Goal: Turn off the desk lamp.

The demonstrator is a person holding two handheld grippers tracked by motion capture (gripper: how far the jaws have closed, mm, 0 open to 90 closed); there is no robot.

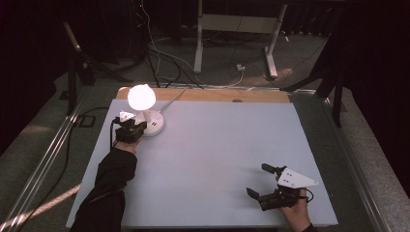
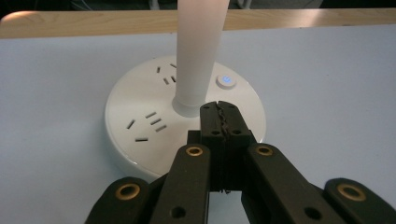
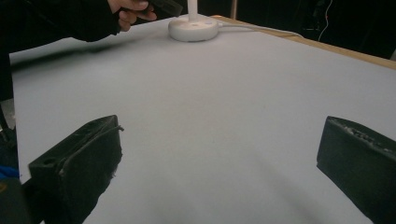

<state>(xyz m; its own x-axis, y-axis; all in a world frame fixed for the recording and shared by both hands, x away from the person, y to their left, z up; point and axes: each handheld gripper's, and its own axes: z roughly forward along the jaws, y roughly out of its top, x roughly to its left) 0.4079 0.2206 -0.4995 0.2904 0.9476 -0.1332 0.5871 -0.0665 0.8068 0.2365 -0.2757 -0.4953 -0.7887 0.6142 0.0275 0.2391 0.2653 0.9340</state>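
Note:
A white desk lamp stands at the table's far left, its round shade point(image 1: 141, 96) lit. Its round white base point(image 2: 140, 107) carries socket slots and a glowing blue button point(image 2: 226, 80). The white stem point(image 2: 198, 51) rises from the base's middle. My left gripper point(image 2: 219, 119) is shut with nothing between its jaws, its tips over the base just in front of the stem. In the high view it sits at the base's left side point(image 1: 129, 129). My right gripper point(image 1: 261, 181) rests open near the table's front right, far from the lamp base point(image 3: 193, 29).
The pale blue table mat point(image 1: 217, 150) lies on a wooden top whose far edge point(image 1: 208, 94) shows. A white cable point(image 3: 261, 29) runs from the lamp base off the far edge. Stands and cables crowd the dark floor beyond.

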